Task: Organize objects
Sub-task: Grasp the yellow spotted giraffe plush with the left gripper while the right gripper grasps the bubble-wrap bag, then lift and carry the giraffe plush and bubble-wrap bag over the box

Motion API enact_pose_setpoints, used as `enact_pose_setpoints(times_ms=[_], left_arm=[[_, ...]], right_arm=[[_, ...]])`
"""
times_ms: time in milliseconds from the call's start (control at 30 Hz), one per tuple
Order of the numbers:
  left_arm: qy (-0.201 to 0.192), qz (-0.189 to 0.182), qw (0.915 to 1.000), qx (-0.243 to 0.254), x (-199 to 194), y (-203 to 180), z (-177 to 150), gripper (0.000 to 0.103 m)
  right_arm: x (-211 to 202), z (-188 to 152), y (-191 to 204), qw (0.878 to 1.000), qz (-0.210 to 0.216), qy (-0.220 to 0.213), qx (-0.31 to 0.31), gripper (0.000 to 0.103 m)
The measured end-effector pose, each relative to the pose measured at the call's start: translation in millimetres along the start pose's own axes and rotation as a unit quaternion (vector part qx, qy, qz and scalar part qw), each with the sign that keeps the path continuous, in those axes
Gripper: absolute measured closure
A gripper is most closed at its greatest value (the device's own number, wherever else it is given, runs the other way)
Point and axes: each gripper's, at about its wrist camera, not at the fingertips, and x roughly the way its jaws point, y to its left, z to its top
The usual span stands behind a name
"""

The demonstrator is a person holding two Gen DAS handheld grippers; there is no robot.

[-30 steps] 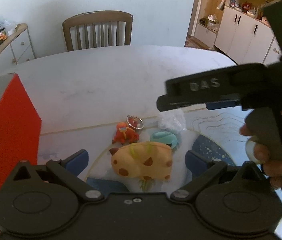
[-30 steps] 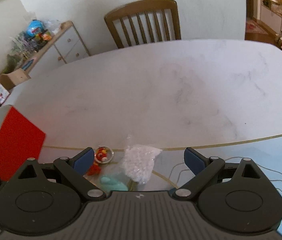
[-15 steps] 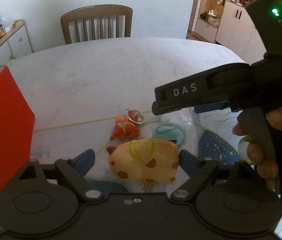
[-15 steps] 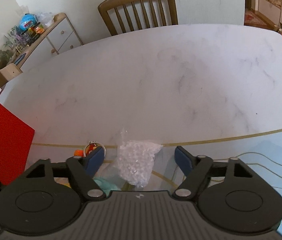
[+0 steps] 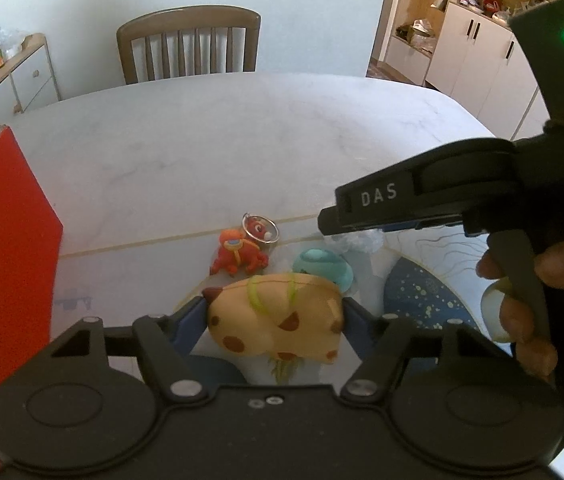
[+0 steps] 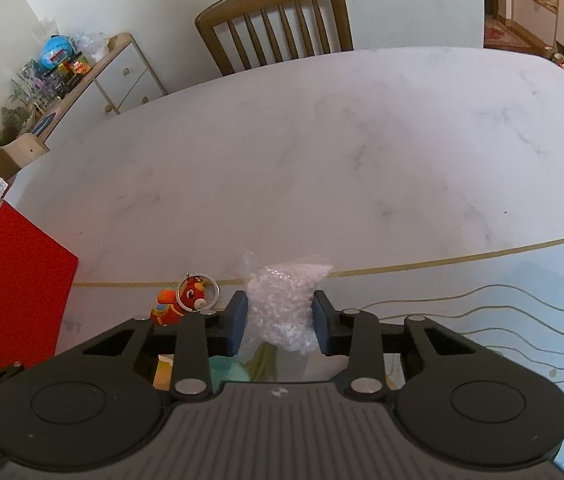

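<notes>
Low in the left wrist view, the spotted yellow plush toy (image 5: 277, 320) is being clamped by the left gripper (image 5: 274, 322). At lower centre of the right view, the clear plastic bag (image 6: 284, 306) is being pinched by the right gripper (image 6: 279, 322). Both are probably being readied for lifting toward the red box (image 5: 5, 264) at the frame's left.

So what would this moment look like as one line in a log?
left gripper: shut on spotted plush toy | right gripper: shut on clear plastic bag | red keychain toy: on table
</notes>
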Motion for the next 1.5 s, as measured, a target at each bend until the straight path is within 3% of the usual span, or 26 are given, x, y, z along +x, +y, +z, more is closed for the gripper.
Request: enact_pose_setpoints(times_ms=[667,1100,1500], left_arm=[[-0.042,-0.014,0.9988,-0.021,-59,10,17,0.034],[-0.060,-0.007,0.9974,-0.038,-105,29,19,0.033],[-0.077,-0.001,0.9954,-0.057,-152,79,13,0.034]], right_arm=[[-81,2,21,0.998,0.022,-0.027,-0.043,0.070],[-131,-5,58,0.996,0.041,-0.039,-0.068,0.070],[-154,-24,119,0.993,0.056,-0.049,-0.092,0.070]])
